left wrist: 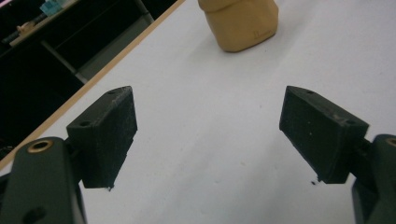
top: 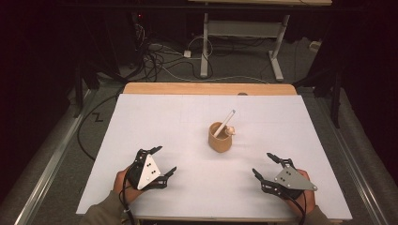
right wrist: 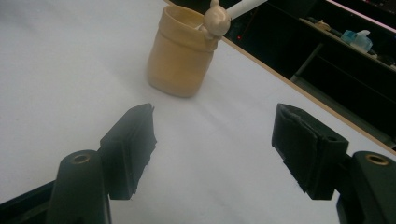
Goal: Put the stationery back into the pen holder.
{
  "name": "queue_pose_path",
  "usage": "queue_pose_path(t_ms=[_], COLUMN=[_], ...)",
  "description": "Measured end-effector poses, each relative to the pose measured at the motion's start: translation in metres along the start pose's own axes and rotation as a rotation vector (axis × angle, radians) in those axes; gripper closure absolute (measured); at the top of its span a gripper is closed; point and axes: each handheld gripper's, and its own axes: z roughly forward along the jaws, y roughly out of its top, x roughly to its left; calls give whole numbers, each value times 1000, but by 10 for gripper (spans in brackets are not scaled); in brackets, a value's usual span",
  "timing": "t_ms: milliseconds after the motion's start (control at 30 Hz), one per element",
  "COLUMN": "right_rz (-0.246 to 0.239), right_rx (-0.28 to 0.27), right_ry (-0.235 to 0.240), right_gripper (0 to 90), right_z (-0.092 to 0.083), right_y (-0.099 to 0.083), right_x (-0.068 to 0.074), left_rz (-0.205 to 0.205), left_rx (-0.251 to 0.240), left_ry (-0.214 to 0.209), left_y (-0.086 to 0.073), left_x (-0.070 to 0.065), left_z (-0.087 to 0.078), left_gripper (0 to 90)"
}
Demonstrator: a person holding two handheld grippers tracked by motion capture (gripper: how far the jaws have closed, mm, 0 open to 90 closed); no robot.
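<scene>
Left gripper (top: 163,161): jaws spread wide, nothing between them. Pads matte black, finely grained, wedge-shaped blocks bolted to smooth black arms with a brass-coloured bushing at the pivot. Grey three-cornered plate on top, dotted with small fasteners. It rests near the front-left of the cup, well apart from it.

Right gripper (top: 265,165): jaws likewise spread, empty. Same rough black pads (right wrist: 133,140), same brass bushing. It sits at the front-right of the cup, well apart.

Cup (top: 220,136): tan, matte, soft-looking wall with faceted sides and a rolled rim, upright between the two grippers and farther from the person. In the left gripper view a faint embossed mark shows low on its wall (left wrist: 261,33); not readable. A white stick (top: 227,120) leans out of the cup toward the far right, with a small pale rounded figure (right wrist: 216,18) at the rim.

Table (top: 187,183) beneath the cup: smooth white sheet, light wood edge (top: 209,88) beyond it.
</scene>
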Motion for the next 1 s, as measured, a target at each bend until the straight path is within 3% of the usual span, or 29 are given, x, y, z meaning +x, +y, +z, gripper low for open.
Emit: queue_pose_path(t_ms=[367,533,667,800,1000], right_rz=[16,25,17,16,15], right_rx=[16,16,18,17,14], right_ry=[-22,-24,-23,-29,-42], right_gripper=[268,268,266,266,266], right_z=[-3,-3,-4,-6,-9], right_y=[-5,-6,-6,-6,-4], right_x=[-3,-3,-3,-4,-3], left_rz=[-14,-45,-61,-36,-52], left_rx=[63,83,68,72,57], left_ry=[-17,-23,-29,-33,-29], left_y=[-27,-38,-38,-35,-35], left_x=[4,4,5,2,4], left_z=[-5,-11,-10,-9,-12], left_gripper=[186,186,186,185,185])
